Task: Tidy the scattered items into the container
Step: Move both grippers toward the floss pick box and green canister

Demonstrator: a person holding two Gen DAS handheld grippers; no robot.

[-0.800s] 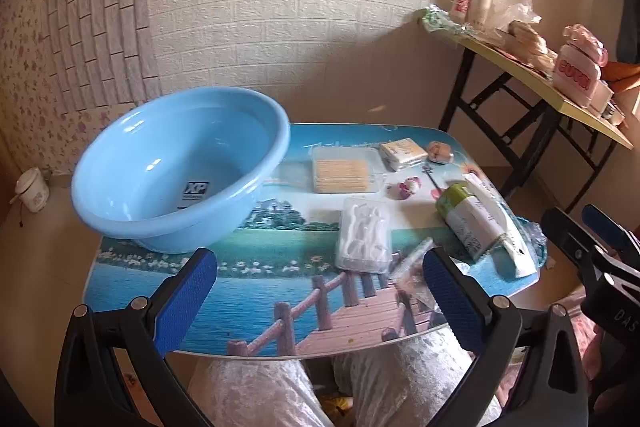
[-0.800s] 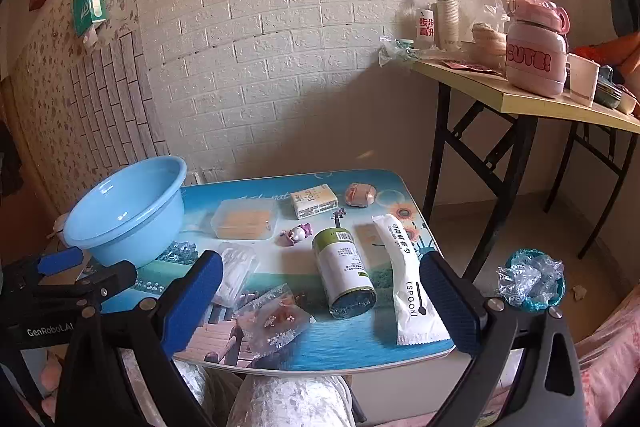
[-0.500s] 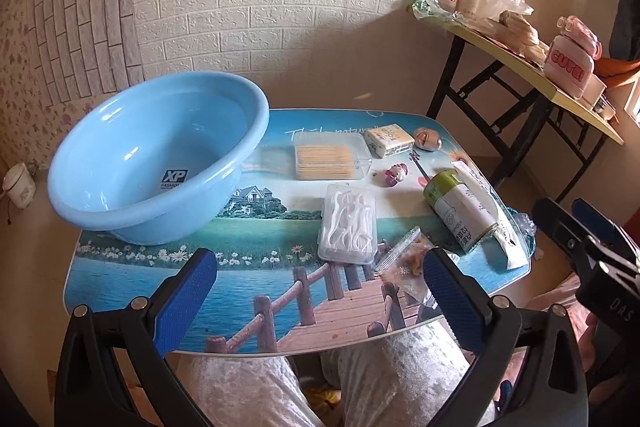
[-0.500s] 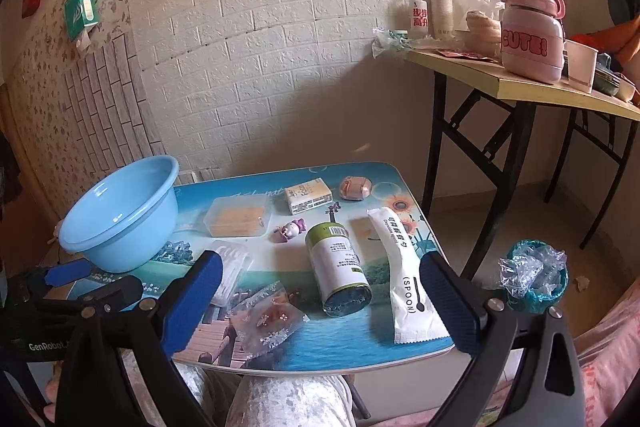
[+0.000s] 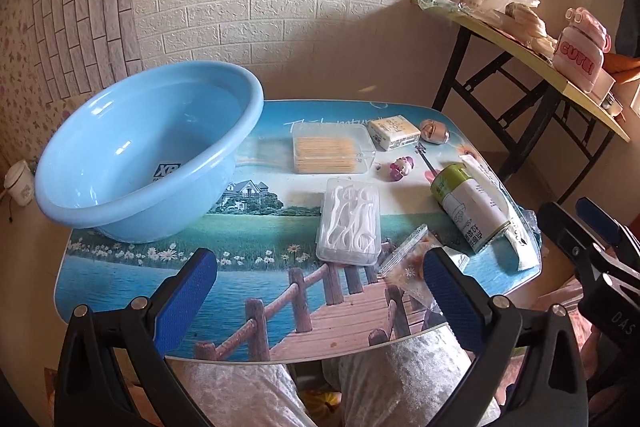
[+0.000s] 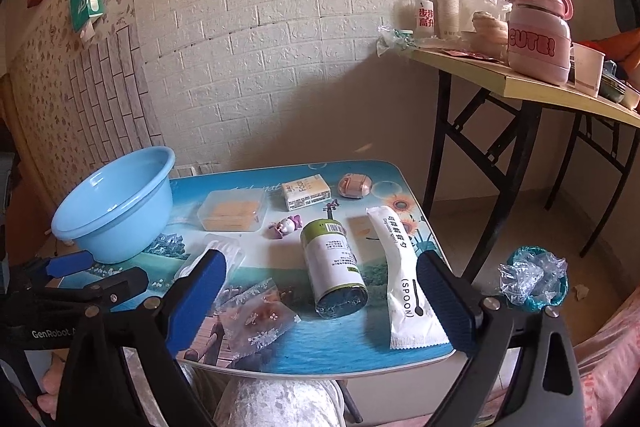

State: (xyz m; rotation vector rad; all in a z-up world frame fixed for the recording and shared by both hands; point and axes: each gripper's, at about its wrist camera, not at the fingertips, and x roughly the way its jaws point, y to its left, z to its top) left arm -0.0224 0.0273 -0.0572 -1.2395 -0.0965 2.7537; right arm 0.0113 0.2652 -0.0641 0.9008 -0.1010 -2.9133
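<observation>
An empty light blue basin (image 5: 132, 163) (image 6: 116, 203) stands on the left of the picture-printed table (image 5: 248, 287). Scattered to its right lie a toothpick box (image 5: 332, 149), a floss-pick box (image 5: 350, 223), a small yellow box (image 5: 394, 131), a pink case (image 5: 434, 131), a little pink toy (image 5: 401, 167), a green-and-white can (image 6: 334, 267) on its side, a white spoon packet (image 6: 404, 267) and a clear snack bag (image 6: 256, 311). My left gripper (image 5: 318, 275) hovers open over the table's near edge, holding nothing. My right gripper (image 6: 322, 267) is open and empty, before the can.
A folding table (image 6: 520, 83) at the right carries a pink flask, cups and bags. A bin with a crumpled bag (image 6: 534, 279) sits on the floor by the table's right corner. A person's knees (image 5: 280, 387) are under the near edge. A brick-pattern wall is behind.
The left wrist view has tipped down a little, so more of the table's near edge shows. The right view has barely shifted. Both grippers stay open and empty; no item has moved.
</observation>
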